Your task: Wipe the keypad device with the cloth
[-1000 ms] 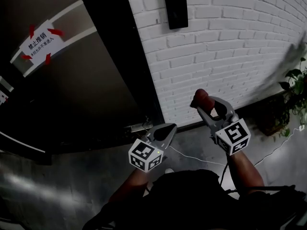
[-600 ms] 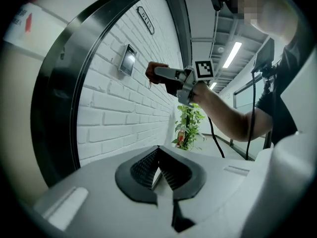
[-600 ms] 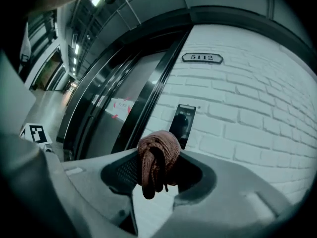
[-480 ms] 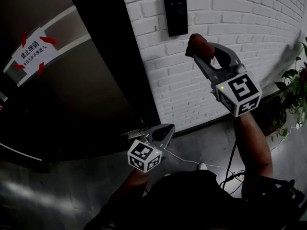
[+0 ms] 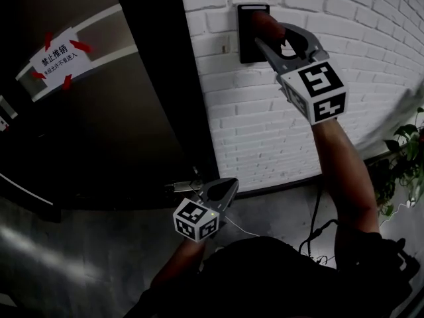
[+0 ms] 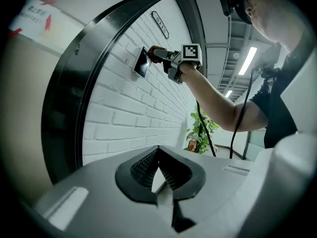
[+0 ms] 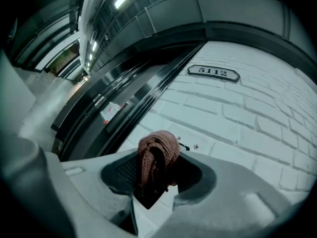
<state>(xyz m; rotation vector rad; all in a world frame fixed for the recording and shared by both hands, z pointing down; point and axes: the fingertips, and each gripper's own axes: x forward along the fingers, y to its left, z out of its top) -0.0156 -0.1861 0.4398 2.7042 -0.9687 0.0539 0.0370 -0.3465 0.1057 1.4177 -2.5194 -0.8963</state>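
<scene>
A black keypad device (image 5: 246, 42) hangs on the white brick wall. My right gripper (image 5: 266, 37) is raised to it, shut on a brown-red cloth (image 5: 264, 21) that presses against the device's upper right part. From the left gripper view the device (image 6: 140, 63) stands off the wall, with the cloth (image 6: 157, 51) against its face. In the right gripper view the bunched cloth (image 7: 157, 156) fills the jaws and hides most of the device. My left gripper (image 5: 224, 189) hangs low near the door's foot, shut and empty.
A dark metal door (image 5: 112, 131) with a white sign with red arrows (image 5: 58, 53) stands left of the wall. A number plate (image 7: 214, 73) is fixed above the device. A potted plant (image 5: 403, 167) and a white cable (image 5: 250, 229) are at floor level.
My right gripper has risen with the cloth from waist height up to the keypad device, and the cloth now touches it. The left gripper has stayed low.
</scene>
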